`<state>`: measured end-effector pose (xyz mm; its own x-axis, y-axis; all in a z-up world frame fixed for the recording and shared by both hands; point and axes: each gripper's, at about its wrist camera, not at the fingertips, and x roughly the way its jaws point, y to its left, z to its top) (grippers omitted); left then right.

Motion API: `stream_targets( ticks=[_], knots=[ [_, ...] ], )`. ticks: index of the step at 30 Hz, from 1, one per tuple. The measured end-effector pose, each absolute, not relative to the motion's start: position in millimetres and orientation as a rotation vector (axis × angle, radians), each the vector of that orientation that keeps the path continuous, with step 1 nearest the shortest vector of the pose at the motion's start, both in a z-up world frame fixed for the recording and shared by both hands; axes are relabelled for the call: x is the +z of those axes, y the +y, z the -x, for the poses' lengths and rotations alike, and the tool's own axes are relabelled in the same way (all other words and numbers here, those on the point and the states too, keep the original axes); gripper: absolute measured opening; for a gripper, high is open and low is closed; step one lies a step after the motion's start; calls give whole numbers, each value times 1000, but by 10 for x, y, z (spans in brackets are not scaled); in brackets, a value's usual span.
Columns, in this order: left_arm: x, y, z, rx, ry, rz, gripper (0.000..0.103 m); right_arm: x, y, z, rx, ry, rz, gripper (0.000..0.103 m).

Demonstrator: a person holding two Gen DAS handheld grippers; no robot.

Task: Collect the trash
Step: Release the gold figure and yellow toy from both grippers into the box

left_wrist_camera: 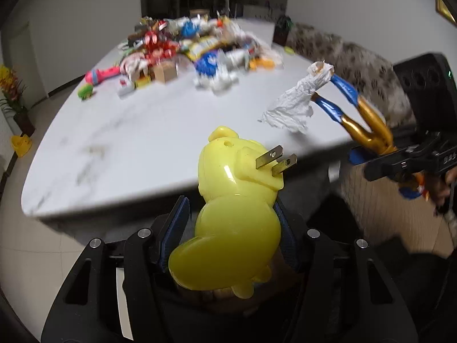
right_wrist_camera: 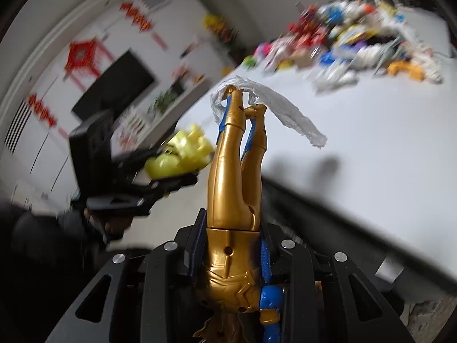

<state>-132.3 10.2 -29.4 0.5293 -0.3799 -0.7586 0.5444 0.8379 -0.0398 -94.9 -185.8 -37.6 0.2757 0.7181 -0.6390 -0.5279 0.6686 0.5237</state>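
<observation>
My left gripper is shut on a yellow bear-shaped plug-in light with two metal prongs, held off the table's near edge. It also shows in the right wrist view. My right gripper is shut on a gold and blue action figure, legs pointing forward. A crumpled white tissue hangs from the figure's feet; the tissue also shows in the right wrist view. A pile of mixed trash and toys lies at the far end of the white marble table.
A pink toy and a green ball lie at the pile's left. A patterned sofa stands right of the table. A plant and a yellow item sit on the floor at left. A TV hangs on the wall.
</observation>
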Motion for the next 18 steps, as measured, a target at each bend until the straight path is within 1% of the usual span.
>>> stream_targets(
  ticks=[4, 5, 6, 7, 8, 9, 11, 13, 16, 18],
  knots=[
    [-667, 153, 1474, -561, 933, -275, 57, -672, -1653, 1164, 938, 1097, -90, 32],
    [-759, 159, 1494, -554, 953, -290, 58, -769, -1593, 1179, 949, 1128, -48, 34],
    [-897, 166, 1498, -544, 982, -310, 62, -868, -1531, 1174, 958, 1163, -14, 41],
    [-1029, 172, 1493, -544, 1008, -326, 73, -1023, -1455, 1155, 961, 1208, 29, 47],
    [-1155, 174, 1475, -541, 1034, -341, 79, -1147, -1408, 1118, 939, 1225, 69, 61],
    [-1240, 179, 1464, -528, 1050, -354, 81, -1288, -1368, 1061, 924, 1255, 97, 63],
    [-1410, 195, 1419, -520, 1102, -369, 81, -1488, -1335, 944, 895, 1316, 130, 61],
    [-1512, 241, 1377, -493, 1140, -376, 81, -1551, -1393, 881, 872, 1330, 153, 61],
    [-1440, 337, 1339, -470, 1132, -364, 81, -1348, -1506, 862, 869, 1284, 149, 61],
    [-1271, 398, 1306, -476, 1102, -323, 81, -1041, -1635, 839, 876, 1200, 115, 61]
  ],
)
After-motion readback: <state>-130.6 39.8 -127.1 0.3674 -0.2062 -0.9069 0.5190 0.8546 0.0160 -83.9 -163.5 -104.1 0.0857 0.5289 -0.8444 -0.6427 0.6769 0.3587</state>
